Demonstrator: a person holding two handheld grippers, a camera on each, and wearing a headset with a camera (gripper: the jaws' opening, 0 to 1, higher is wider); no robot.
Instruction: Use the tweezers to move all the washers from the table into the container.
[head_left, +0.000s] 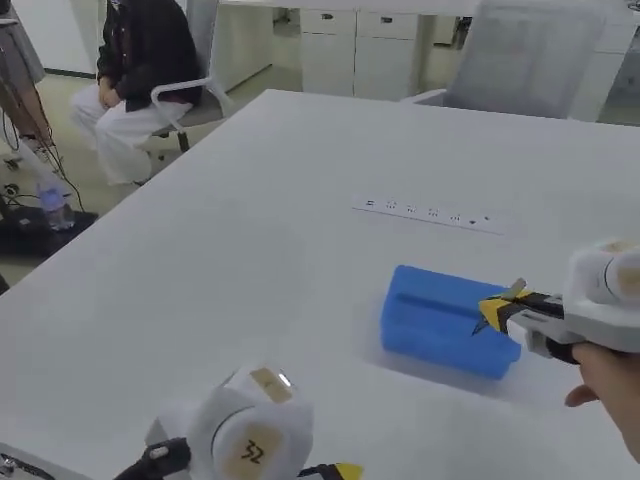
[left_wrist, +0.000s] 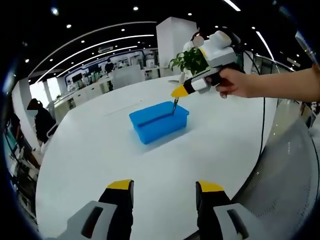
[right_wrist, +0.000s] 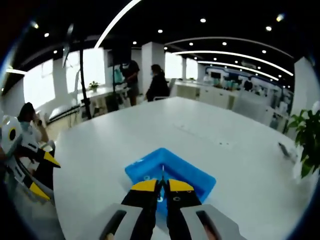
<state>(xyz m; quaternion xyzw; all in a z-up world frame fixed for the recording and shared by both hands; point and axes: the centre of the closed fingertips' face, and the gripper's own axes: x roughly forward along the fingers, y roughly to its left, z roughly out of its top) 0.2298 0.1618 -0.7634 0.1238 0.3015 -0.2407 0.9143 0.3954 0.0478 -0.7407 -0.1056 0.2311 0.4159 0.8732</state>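
Counted on the one white table (head_left: 250, 230): one blue container (head_left: 440, 320) and one socket strip (head_left: 430, 214) set in the top beyond it. Two grippers were present, the left gripper (left_wrist: 162, 186) and the right gripper (right_wrist: 159, 186). There was one pair of tweezers (left_wrist: 175, 105). Two chairs stood beyond the table, the far-left chair (head_left: 190, 100) and the far-right chair (head_left: 530, 55). In the head view there was one seated person (head_left: 140, 60) and one bottle (head_left: 52, 205) on the floor at left. One potted plant (left_wrist: 189, 60) was noted. Washers could not be counted.

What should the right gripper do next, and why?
Probably ease the right gripper open slightly so the thin metal tweezers spread: their tips point into the blue plastic container, so anything held should drop in. Any washer is too small to see.
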